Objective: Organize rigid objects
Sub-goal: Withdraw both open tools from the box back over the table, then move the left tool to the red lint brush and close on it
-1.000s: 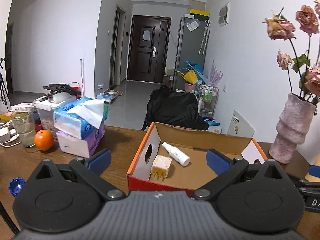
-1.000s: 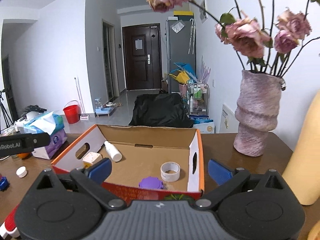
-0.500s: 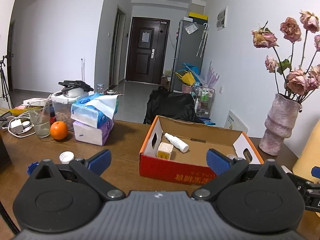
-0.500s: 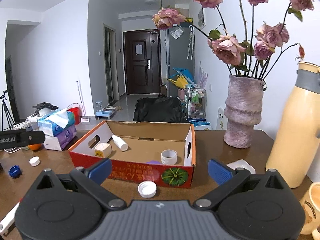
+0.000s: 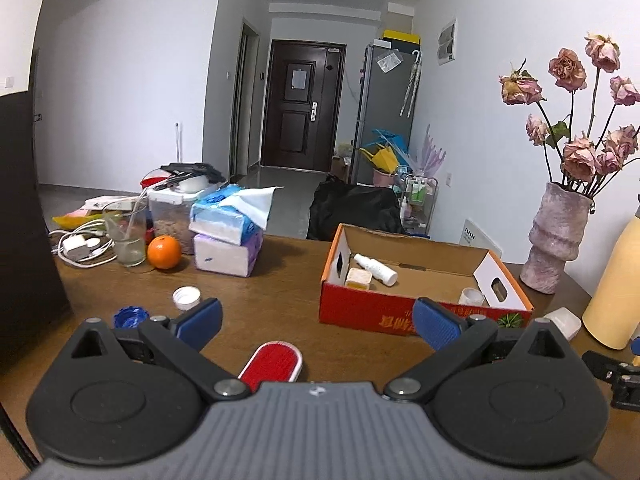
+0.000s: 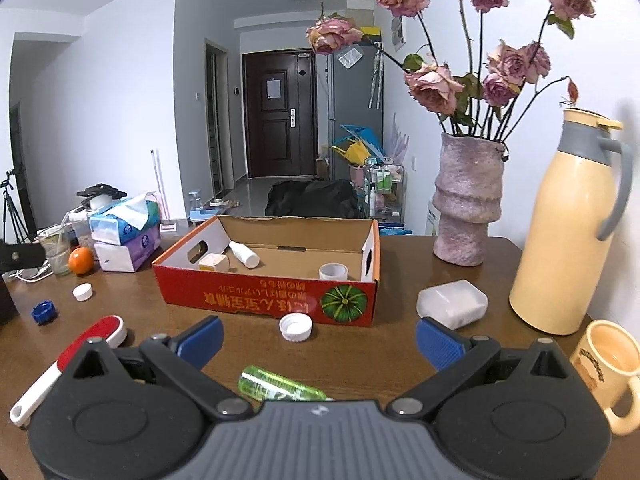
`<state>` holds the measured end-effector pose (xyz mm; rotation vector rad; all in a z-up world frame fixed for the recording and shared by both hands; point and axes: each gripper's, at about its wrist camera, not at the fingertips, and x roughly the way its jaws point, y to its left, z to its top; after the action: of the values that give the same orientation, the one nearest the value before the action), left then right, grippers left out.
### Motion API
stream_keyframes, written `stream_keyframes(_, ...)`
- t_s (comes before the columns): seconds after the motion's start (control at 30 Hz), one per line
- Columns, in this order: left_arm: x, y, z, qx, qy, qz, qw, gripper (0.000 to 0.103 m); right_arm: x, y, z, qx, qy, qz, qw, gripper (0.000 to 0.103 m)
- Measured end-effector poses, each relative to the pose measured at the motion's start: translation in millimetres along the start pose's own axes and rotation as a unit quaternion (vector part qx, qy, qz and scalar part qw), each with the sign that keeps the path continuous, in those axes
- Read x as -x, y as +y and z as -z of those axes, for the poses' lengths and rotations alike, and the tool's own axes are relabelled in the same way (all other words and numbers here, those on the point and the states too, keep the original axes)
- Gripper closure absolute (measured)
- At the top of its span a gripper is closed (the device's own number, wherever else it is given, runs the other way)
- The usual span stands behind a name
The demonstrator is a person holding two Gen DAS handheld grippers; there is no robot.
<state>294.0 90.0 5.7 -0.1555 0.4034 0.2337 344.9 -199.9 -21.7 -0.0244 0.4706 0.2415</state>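
left gripper (image 5: 316, 320) jaws apart, empty | right gripper (image 6: 318, 338) jaws apart, empty | cardboard box (image 6: 264, 292) mid-table holds spray bottle (image 6: 245, 254), tape roll (image 6: 333, 271) | white cap (image 6: 295, 327) touching box front

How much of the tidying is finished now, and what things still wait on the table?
Done: the box holds a spray bottle, a cream block and a white ring. In hand: nothing; both grippers are open. Left: white caps, blue cap, red brush, green tube, white case.
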Motion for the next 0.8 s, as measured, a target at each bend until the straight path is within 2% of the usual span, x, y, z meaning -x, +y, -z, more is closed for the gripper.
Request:
stream_keyframes(0.4, 31, 55, 17, 0.013, 0.008, -0.033, 0.9993, 0.0, 29, 3, 23, 0.005, 0.006, 0.023, 1.0, 0.0)
stream_keyframes(0.63, 30, 82, 21, 0.023, 0.024, -0.054, 0.998, 0.0, 25, 5, 33, 0.006, 0.022, 0.026, 0.999, 0.0)
stream_keyframes(0.8, 24, 85, 27, 0.018, 0.037, -0.05, 0.9979, 0.0, 18, 8, 37, 0.005, 0.032, 0.027, 0.999, 0.0)
